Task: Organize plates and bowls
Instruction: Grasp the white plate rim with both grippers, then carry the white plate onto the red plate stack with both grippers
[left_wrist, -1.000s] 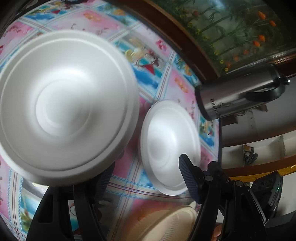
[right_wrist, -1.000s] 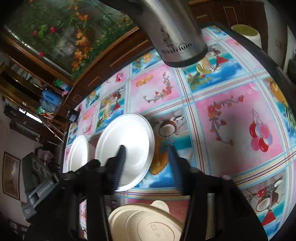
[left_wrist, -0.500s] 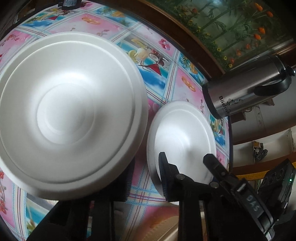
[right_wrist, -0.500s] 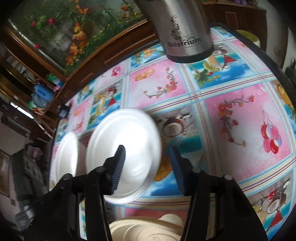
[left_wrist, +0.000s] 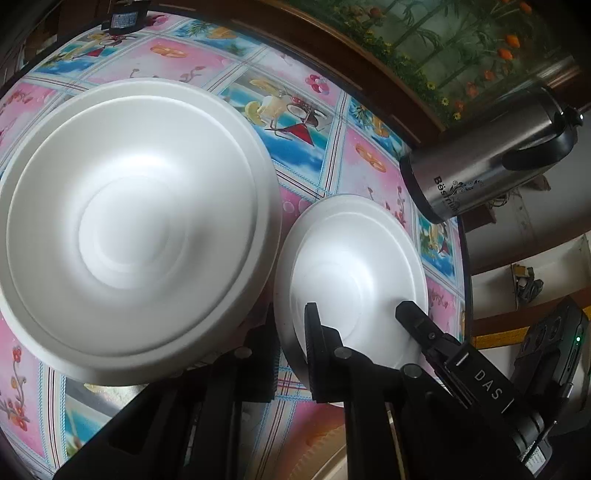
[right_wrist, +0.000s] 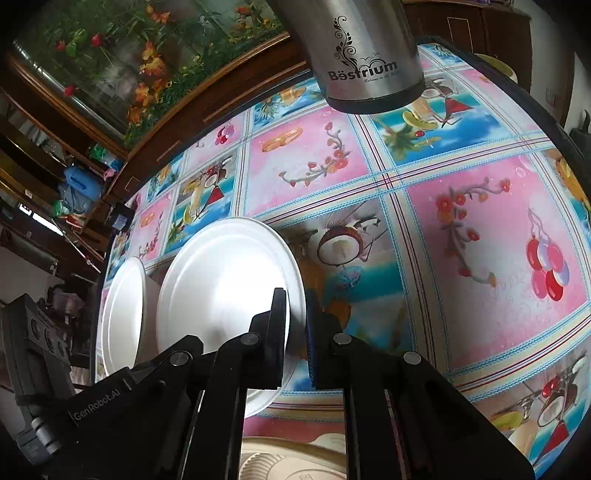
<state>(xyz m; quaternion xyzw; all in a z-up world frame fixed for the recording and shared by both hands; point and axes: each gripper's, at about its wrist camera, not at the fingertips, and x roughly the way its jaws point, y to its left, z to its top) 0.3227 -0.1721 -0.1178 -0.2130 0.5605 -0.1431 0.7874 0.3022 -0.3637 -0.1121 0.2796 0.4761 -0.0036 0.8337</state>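
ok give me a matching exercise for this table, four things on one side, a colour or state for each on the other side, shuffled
Things:
1. flask
2. right-hand bowl
3. plate
4. tablecloth

Descriptions:
a. beige, ridged rim
b. pink and blue picture squares
c. silver with black lettering
d. white, rim pinched by the right hand-held gripper

Pairs: 1-c; 2-d; 3-a; 4-b

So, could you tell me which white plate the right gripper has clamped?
The one nearest the steel flask: the right gripper pinches that plate's rim, while the other plate sits farther away.
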